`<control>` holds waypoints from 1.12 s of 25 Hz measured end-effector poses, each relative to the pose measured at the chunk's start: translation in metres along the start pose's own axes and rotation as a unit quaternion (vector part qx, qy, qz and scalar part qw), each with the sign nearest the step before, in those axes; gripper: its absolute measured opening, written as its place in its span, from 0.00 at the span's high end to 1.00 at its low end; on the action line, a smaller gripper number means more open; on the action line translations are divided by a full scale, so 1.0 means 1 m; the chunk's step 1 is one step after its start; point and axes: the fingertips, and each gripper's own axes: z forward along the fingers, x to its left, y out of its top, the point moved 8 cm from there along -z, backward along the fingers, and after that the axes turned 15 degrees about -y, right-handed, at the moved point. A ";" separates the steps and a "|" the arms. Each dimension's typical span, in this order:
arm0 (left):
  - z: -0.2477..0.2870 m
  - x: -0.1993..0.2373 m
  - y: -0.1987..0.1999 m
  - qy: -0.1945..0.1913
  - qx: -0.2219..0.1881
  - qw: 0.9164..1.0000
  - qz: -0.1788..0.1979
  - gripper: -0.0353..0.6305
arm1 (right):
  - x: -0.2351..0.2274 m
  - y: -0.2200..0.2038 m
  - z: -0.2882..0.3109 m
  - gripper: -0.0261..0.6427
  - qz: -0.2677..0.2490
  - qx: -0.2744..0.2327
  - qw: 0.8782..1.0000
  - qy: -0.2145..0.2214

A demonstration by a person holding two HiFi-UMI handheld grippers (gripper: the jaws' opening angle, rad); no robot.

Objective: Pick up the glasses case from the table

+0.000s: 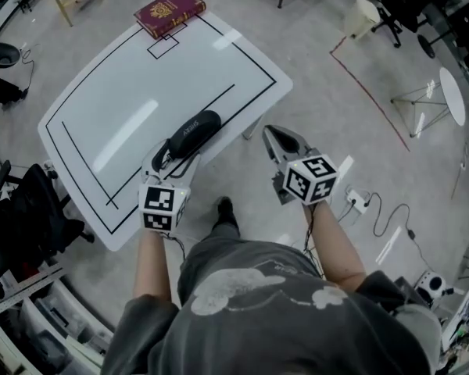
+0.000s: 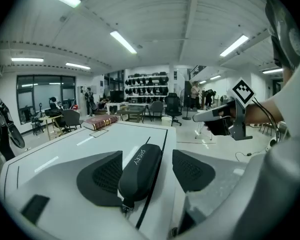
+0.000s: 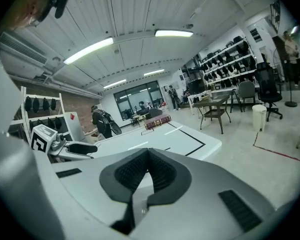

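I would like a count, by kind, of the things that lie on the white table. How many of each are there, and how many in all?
glasses case, black: 1
book, dark red: 1
Total: 2

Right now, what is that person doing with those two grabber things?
A person holds a two-jaw gripper in each hand. The left gripper has its jaws open on either side of a black glasses case, which lies near the edge of the white table and is not yet lifted. The right gripper is shut on nothing and hangs beside the table, over the floor. A red book sits at the table's far corner.
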 end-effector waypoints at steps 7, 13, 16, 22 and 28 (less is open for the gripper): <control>0.039 0.035 -0.013 -0.034 0.069 0.997 0.008 0.43 | -0.002 0.003 0.039 0.96 0.001 0.023 1.000 -0.009; 0.066 0.047 -0.029 -0.074 0.139 0.987 0.021 0.43 | -0.006 0.007 0.061 0.96 0.004 0.033 0.999 -0.017; 0.076 0.049 -0.036 -0.082 0.169 0.982 0.029 0.43 | -0.008 0.006 0.068 0.96 0.004 0.041 0.999 -0.018; 0.083 0.054 -0.040 -0.092 0.184 0.978 0.019 0.43 | -0.007 0.004 0.073 0.96 0.002 0.045 0.999 -0.015; 0.076 0.050 -0.034 -0.074 0.168 0.983 0.017 0.44 | -0.006 0.008 0.067 0.96 0.006 0.036 0.999 -0.010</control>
